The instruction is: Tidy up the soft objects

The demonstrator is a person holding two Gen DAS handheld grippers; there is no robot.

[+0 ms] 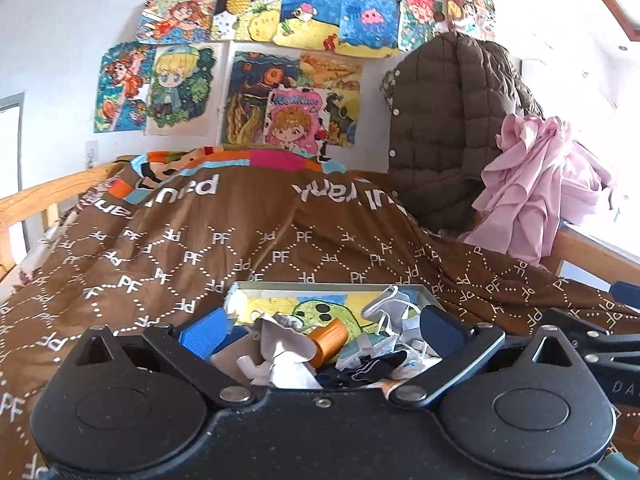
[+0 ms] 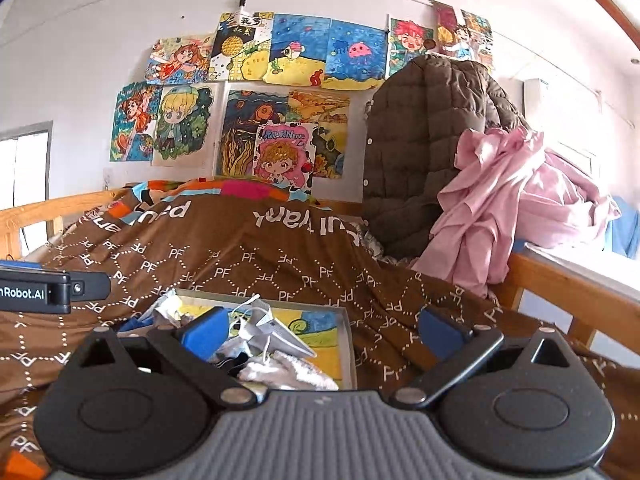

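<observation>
A shallow box (image 1: 332, 287) with a drawing on its floor lies on the brown bedspread (image 1: 240, 240). It holds a heap of soft items: white face masks (image 1: 390, 306), white and dark cloths (image 1: 288, 356) and an orange piece (image 1: 330, 340). My left gripper (image 1: 324, 326) is open and hovers just over the heap, holding nothing. My right gripper (image 2: 324, 330) is open and empty, its left finger (image 2: 206, 330) over the box (image 2: 347, 344) and its right finger over the bedspread (image 2: 260, 256). White masks (image 2: 272, 332) show between them.
A brown quilted jacket (image 1: 444, 120) and pink cloth (image 1: 532, 184) hang over the wooden bed rail (image 2: 560, 284) at the right. Drawings (image 1: 280, 60) cover the back wall. The left gripper's body (image 2: 36, 292) shows at the left edge of the right wrist view.
</observation>
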